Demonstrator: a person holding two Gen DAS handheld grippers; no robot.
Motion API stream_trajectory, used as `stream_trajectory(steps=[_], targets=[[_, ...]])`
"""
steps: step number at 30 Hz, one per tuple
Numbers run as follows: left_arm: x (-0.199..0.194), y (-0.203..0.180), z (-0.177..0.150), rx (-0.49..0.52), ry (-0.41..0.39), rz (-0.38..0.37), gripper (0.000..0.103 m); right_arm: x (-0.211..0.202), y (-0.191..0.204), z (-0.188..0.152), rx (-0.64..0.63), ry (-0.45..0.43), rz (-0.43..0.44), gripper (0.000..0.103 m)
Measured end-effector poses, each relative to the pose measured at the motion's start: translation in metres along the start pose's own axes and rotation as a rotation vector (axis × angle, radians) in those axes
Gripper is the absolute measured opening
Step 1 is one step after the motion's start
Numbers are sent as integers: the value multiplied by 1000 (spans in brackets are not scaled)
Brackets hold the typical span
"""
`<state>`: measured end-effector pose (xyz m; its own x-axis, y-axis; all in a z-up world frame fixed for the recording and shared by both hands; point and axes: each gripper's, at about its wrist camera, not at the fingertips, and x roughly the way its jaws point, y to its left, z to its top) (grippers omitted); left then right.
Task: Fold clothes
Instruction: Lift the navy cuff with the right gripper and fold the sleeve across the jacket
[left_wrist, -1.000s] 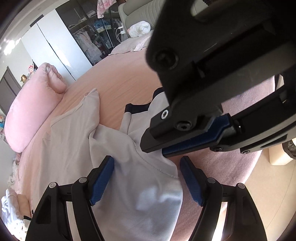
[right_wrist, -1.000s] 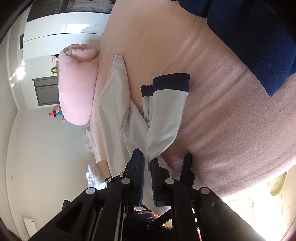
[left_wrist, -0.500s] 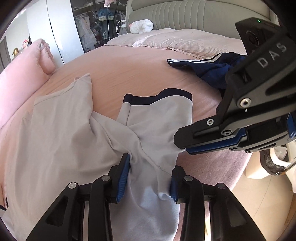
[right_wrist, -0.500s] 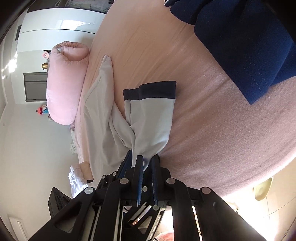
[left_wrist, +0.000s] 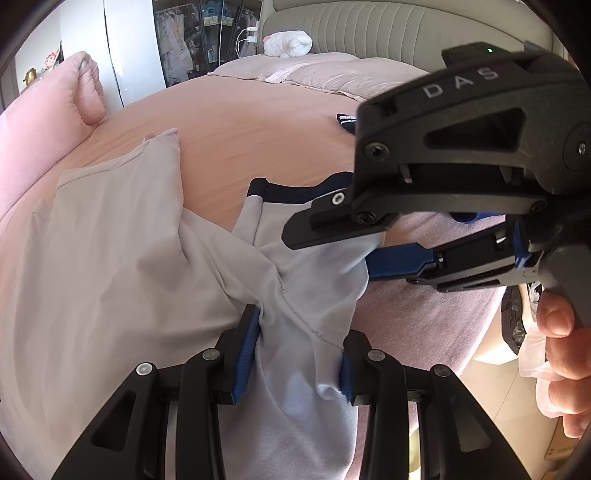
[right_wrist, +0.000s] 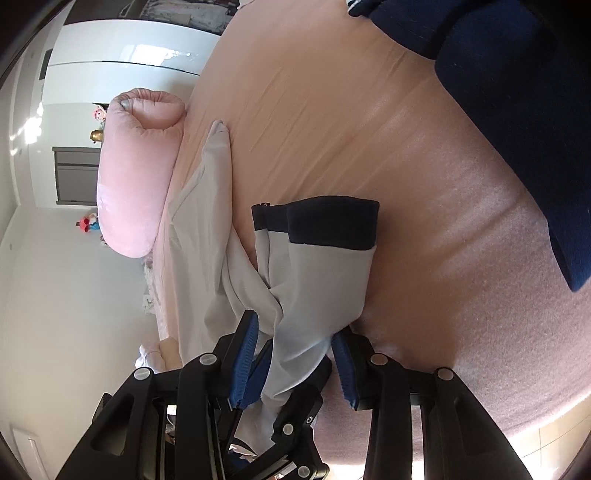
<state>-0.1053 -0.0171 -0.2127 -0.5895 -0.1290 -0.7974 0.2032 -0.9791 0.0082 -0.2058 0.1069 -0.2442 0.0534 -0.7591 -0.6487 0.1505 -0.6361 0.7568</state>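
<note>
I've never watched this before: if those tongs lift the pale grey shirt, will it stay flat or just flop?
Probably flop: the grey shirt already bunches into soft creases where the left tongs close around it. It looks thin, so likely light. Its navy-cuffed sleeve would probably dangle loose.

Shirt (left_wrist: 155, 258) on bed (left_wrist: 258, 122), pillow (left_wrist: 33, 133) beside

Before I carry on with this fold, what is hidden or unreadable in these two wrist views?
- Lower part of the light grey shirt with navy cuffs: cut off by the left wrist frame edge.
- Navy garment on the pink bedsheet: runs out of the right wrist frame; in the left wrist view the right gripper covers it.
- Wardrobe contents: too small.
- Right gripper's bite on the sleeve: cloth hides it.
</note>
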Motion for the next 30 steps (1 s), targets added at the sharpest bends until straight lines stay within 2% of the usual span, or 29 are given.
stream_trajectory(steps=[4, 6, 9, 11, 12, 14, 17, 22, 24, 27, 30], targets=[[0, 4, 2, -18, 3, -21, 34, 3, 18, 8, -94, -21, -99, 39], [-1, 6, 3, -26, 3, -36, 34, 5, 10, 10, -45, -23, -71, 39], [-1, 11, 4, -50, -1, -65, 34, 1, -9, 8, 50, -49, 25, 38], [-2, 16, 4, -71, -8, -92, 34, 0, -22, 3, 106, -74, 66, 31], [-3, 18, 4, -82, -12, -108, 34, 1, -28, 1, 129, -86, 68, 17], [-6, 16, 4, -89, -11, -131, 35, 3, -39, -3, 158, -100, 56, 0], [-11, 8, 2, -93, -4, -157, 42, 2, -50, -7, 168, -118, 129, 0], [-20, -4, -1, -100, 8, -201, 61, 1, -43, -5, 153, -112, 98, 0], [-24, -9, -2, -103, 12, -219, 63, -1, -41, -5, 166, -112, 101, 0], [-29, -15, -3, -111, 21, -246, 63, -6, -28, -4, 111, -116, 48, 0], [-34, -8, -3, -146, 23, -284, 63, -11, -8, -6, -5, -129, -37, 2]])
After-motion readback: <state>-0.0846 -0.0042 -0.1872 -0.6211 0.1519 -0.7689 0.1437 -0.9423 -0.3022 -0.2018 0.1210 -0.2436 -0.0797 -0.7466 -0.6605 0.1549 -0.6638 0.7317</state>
